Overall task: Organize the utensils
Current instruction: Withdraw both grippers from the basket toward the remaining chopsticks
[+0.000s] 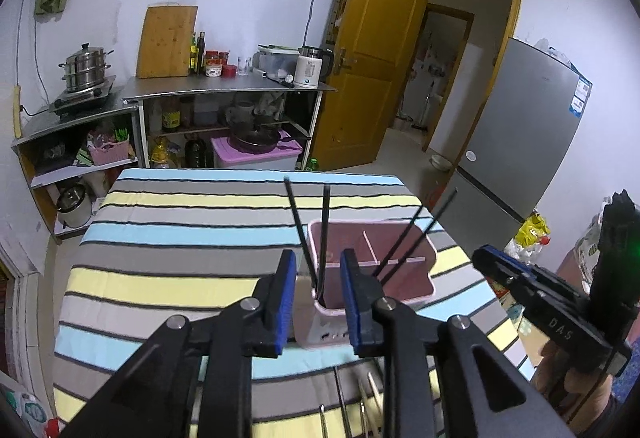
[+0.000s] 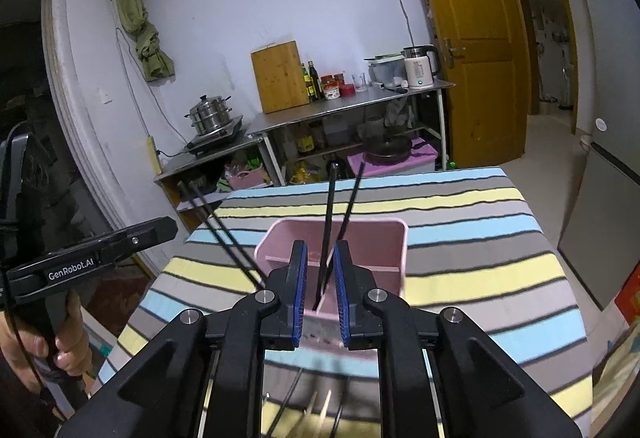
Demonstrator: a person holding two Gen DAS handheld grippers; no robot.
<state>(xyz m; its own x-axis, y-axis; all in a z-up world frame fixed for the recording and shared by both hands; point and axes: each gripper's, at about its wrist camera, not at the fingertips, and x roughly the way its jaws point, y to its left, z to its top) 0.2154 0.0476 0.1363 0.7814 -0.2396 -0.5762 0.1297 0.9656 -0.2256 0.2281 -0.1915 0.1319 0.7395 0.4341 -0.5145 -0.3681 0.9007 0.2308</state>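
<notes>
A pink divided utensil holder (image 1: 400, 278) (image 2: 384, 238) stands on the striped tablecloth. Two pairs of black chopsticks lean in it: one pair (image 1: 320, 230) in the near left compartment, one pair (image 1: 412, 238) in the right compartment. In the right wrist view one pair (image 2: 336, 222) stands between my fingers and the other (image 2: 220, 230) leans left. My left gripper (image 1: 318, 302) is open just above the holder's near corner, empty. My right gripper (image 2: 320, 294) is open around the chopstick pair, not touching it. Several loose utensils (image 1: 360, 406) (image 2: 316, 406) lie on the cloth below the grippers.
The striped table (image 1: 180, 238) (image 2: 480, 238) runs toward a steel kitchen counter (image 1: 224, 86) with a pot, cutting board, bottles and kettle. A grey fridge (image 1: 532, 134) and an open wooden door (image 1: 380, 50) stand to the right. The right gripper's body (image 1: 552, 322) shows at the left view's right edge.
</notes>
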